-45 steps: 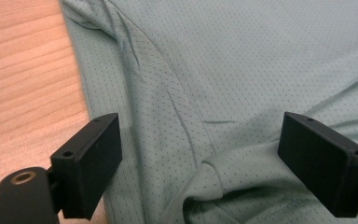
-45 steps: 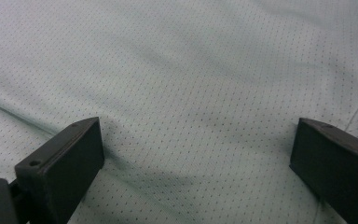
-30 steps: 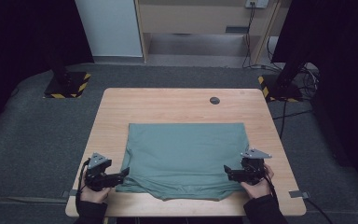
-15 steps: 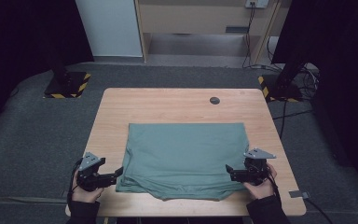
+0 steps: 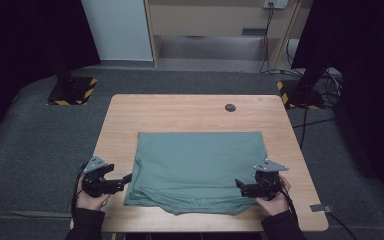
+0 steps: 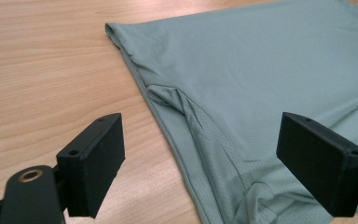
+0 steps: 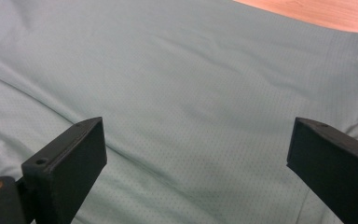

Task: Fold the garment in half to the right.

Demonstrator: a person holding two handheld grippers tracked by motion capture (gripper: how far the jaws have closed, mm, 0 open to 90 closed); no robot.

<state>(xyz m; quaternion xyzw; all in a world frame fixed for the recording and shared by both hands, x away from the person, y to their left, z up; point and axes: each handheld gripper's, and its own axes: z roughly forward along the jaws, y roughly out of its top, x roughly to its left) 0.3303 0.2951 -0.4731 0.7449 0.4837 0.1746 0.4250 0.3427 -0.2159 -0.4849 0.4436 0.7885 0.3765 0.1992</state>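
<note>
A grey-green garment (image 5: 200, 167) lies folded flat on the wooden table (image 5: 180, 115), its near edge rumpled. My left gripper (image 5: 126, 178) is open just off the cloth's left edge, jaws pointing right. In the left gripper view the garment (image 6: 261, 84) lies ahead with a small crease at its hem, and the left gripper (image 6: 214, 154) holds nothing. My right gripper (image 5: 239, 185) is open over the cloth's near right corner, jaws pointing left. The right gripper view has the garment (image 7: 177, 93) spread between the wide jaws of the right gripper (image 7: 196, 168).
A small dark round disc (image 5: 230, 107) sits near the table's far edge. Two stand bases with yellow-black stripes (image 5: 72, 90) rest on the grey floor beside the table. Cables (image 5: 325, 120) trail on the floor at the right. Bare wood surrounds the garment.
My left gripper has drawn back leftward off the cloth's edge to just beside it. The right gripper has hardly moved.
</note>
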